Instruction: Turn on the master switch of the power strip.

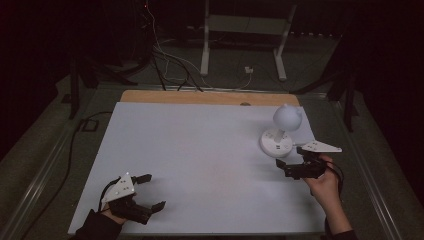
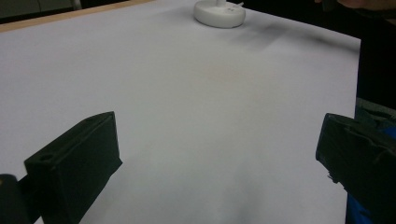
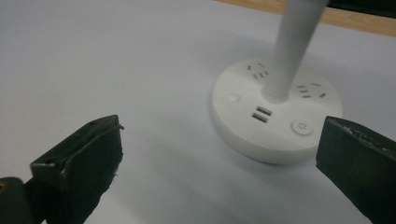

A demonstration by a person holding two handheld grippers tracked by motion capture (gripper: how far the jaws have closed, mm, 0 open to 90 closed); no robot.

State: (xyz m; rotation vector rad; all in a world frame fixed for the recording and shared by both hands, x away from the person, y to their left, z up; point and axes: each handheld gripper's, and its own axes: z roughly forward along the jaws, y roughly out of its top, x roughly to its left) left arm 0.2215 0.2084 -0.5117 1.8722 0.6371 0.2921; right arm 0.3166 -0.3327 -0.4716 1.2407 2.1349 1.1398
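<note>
White desk lamp (image 1: 279, 135): round base carrying sockets, USB ports and two buttons, slim stem, globe head. Stands upright at right of centre in the high view, on the white-covered surface (image 1: 200, 160), near its far right corner.

Right tongs (image 1: 290, 157): wide apart, empty, at lower right of the lamp, just beside the base and apart from it. In the right gripper view the base (image 3: 275, 121) sits right of centre between the jaws.

Left tongs (image 1: 150, 192): wide apart, empty, at lower left of the high view, well apart from the lamp.

Risk (judgement): the lamp looks top-heavy; a push or grip low on the base rim could tip or slide it, and a jaw could press a button by accident.

Obscured: lamp head cut off in both gripper views; any cord from the base cannot be made out; surroundings beyond the surface are dark.
</note>
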